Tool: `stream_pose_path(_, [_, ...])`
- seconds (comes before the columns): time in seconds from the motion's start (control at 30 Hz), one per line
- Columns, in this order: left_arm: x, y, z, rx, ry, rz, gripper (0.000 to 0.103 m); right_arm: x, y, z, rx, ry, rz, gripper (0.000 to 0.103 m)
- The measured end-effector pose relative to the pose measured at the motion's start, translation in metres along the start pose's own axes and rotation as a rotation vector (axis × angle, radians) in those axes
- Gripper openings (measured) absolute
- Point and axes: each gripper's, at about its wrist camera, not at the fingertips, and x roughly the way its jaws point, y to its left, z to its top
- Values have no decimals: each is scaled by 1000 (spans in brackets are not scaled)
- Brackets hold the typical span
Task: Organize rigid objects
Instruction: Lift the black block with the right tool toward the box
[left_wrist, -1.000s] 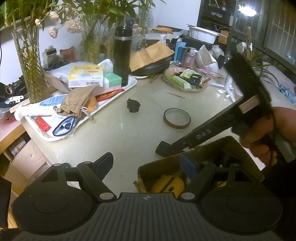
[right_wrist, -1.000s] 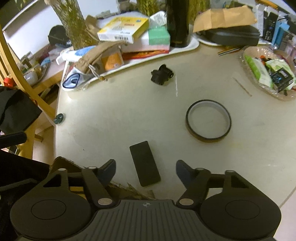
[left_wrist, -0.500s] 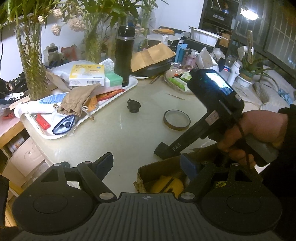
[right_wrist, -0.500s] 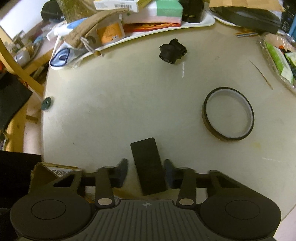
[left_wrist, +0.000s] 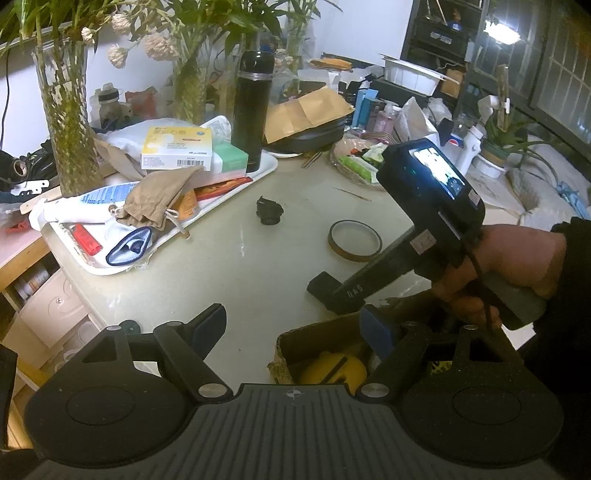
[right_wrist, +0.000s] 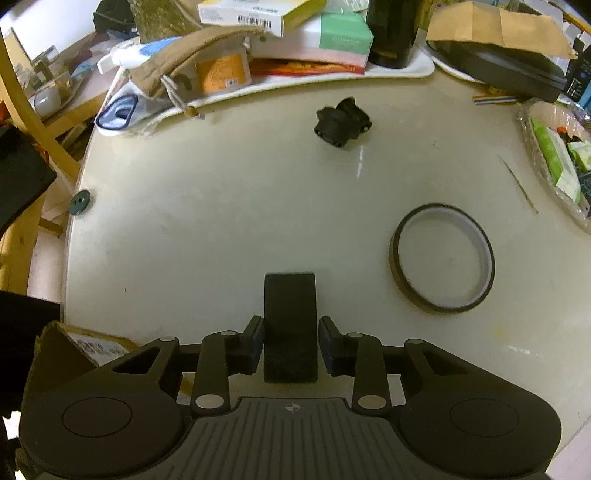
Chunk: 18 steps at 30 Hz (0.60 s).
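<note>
Black slab sits low centre of the right wrist view, on the pale tabletop, pinched from both sides by the right tongs, whose pads press its long edges. Tape ring lies flat at right of that frame, black knob upper centre, both apart from the slab. Left tongs hang wide apart with nothing between them, bottom of the left wrist view, over a cardboard box at the tabletop's near edge.
</note>
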Motion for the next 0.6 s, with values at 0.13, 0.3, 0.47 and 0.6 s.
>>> stream_pose_path(0.13, [0, 0, 0, 1, 0, 1, 79, 3, 4, -6, -13, 6, -16, 35])
stream_pose_path(0.3, [1, -1, 0, 6, 4, 0, 79, 3, 6, -8, -12, -11, -26, 34])
stream_pose_path(0.47, [2, -1, 1, 12, 10, 4, 79, -7, 4, -9, -5, -57, -8, 34])
stream_pose_path(0.6, [3, -2, 1, 11, 11, 3, 79, -27, 1, -10, 9, -107, 7, 34])
